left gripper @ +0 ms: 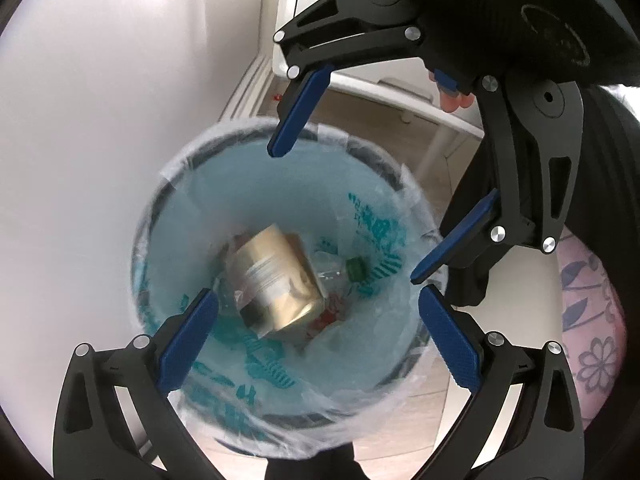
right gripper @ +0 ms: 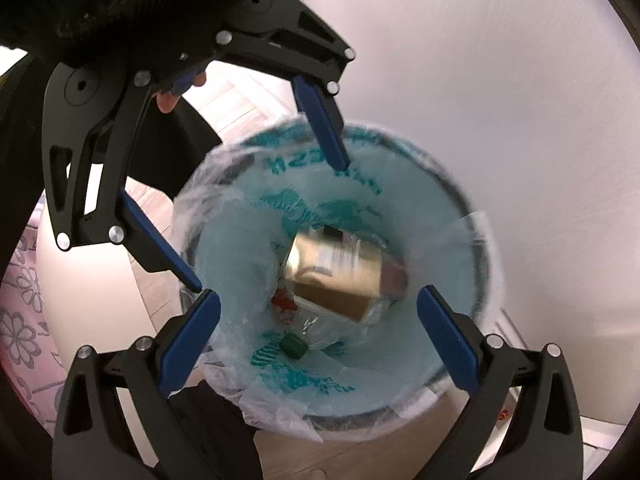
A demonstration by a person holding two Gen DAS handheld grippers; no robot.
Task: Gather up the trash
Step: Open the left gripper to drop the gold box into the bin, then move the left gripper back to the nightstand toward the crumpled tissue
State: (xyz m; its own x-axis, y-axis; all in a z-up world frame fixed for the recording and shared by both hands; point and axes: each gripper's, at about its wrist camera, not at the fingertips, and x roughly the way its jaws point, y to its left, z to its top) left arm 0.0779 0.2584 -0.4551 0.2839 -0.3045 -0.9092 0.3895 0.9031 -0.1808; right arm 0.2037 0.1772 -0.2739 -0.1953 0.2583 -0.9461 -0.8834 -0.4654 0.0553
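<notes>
Both grippers are held over the trash bin [left gripper: 276, 152], which is lined with a light blue bag [left gripper: 248, 200]. The left gripper [left gripper: 316, 340] is spread wide with nothing in it. The right gripper [right gripper: 318, 332] is spread wide and bare too. A gold box [left gripper: 276, 276] and a green cap [left gripper: 356, 269] are seen at the bottom of the bin.

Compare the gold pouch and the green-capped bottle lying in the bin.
The gold pouch is opaque and metallic with a white printed label; the bottle is clear plastic with a green cap. The gold pouch looks far bulkier and lies uppermost, near the middle; the bottle lies beside it, partly hidden. Both rest inside the bag-lined bin, held by neither open gripper.
</notes>
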